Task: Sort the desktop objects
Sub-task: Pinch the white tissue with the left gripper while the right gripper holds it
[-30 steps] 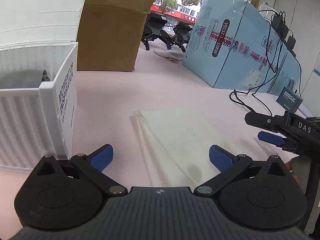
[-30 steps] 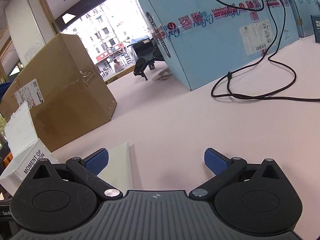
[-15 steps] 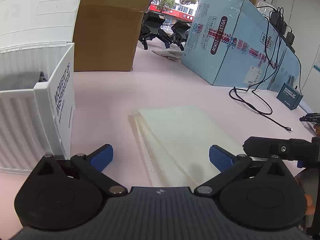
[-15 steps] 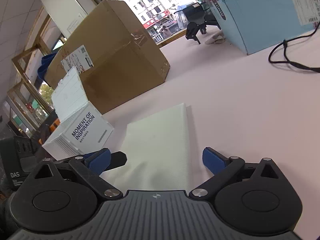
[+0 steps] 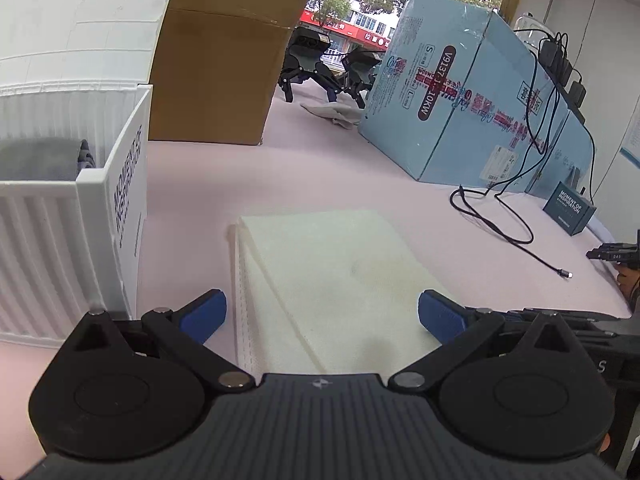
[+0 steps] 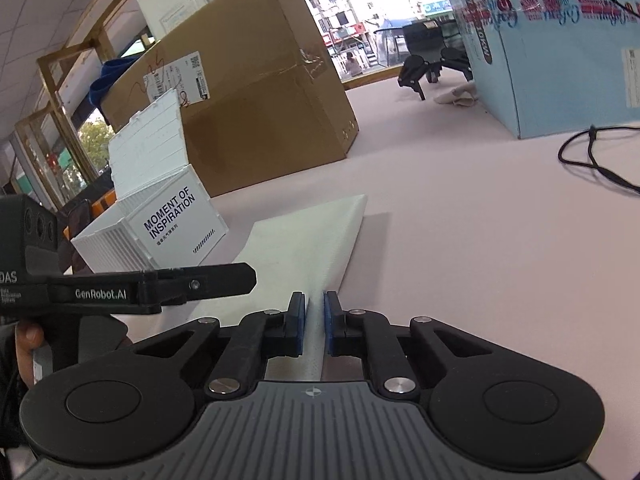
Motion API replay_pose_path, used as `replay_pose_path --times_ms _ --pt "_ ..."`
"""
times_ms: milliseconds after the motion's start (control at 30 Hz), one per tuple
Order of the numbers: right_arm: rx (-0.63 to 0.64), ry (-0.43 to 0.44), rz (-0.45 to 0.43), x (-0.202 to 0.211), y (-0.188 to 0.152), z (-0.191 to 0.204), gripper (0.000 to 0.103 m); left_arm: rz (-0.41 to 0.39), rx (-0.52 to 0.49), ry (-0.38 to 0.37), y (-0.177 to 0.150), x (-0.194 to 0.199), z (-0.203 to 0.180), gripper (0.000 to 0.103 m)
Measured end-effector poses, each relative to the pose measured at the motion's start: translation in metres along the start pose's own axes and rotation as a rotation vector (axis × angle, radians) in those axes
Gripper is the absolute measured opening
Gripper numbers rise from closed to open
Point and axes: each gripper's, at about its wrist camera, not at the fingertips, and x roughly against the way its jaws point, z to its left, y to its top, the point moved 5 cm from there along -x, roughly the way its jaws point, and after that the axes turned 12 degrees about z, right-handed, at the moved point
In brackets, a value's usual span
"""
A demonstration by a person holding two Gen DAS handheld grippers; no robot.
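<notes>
The right hand-held gripper (image 6: 314, 322) pinches the white cloth pad's (image 6: 308, 240) near edge; the left hand-held gripper (image 5: 322, 314), spread wide, straddles it at twelve o'clock.

Pale pink surface (image 5: 328, 176), big brown cardboard box (image 6: 256, 92) at its far edge, daylit window (image 6: 356, 16) just right of the box showing street buildings, white tiled ceiling (image 6: 44, 4) above it, wood-framed glazing (image 6: 60, 92) to its left
</notes>
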Motion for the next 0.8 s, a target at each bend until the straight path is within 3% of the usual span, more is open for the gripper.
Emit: replay_pose_path --times_ms 200,367,433,567,600,733,800 --pt "0.096 -0.027 -0.048 0.011 -0.001 0.009 0.009 -0.014 0.032 -0.038 0.016 -0.002 0.0 0.103" --pt "0.118 -0.046 -0.031 0.006 -0.002 0.012 0.009 0.071 0.037 0.123 0.024 -0.029 -0.008 0.103" --pt "0.114 -0.05 -0.016 0.003 -0.003 0.012 0.009 0.072 0.002 0.187 0.027 -0.039 -0.015 0.103" --pt "0.107 -0.059 -0.007 0.001 -0.003 0.01 0.009 0.099 -0.044 0.196 0.031 -0.047 -0.019 0.102" --pt "0.103 -0.061 -0.005 0.0 -0.003 0.01 0.009 0.093 -0.038 0.19 0.031 -0.046 -0.018 0.096" --pt "0.095 -0.067 -0.003 0.0 -0.003 0.008 0.009 0.051 -0.056 0.211 0.027 -0.037 -0.018 0.041" --pt "0.087 -0.071 -0.005 0.0 -0.003 0.007 0.009 0.036 -0.08 0.224 0.024 -0.036 -0.019 0.029"
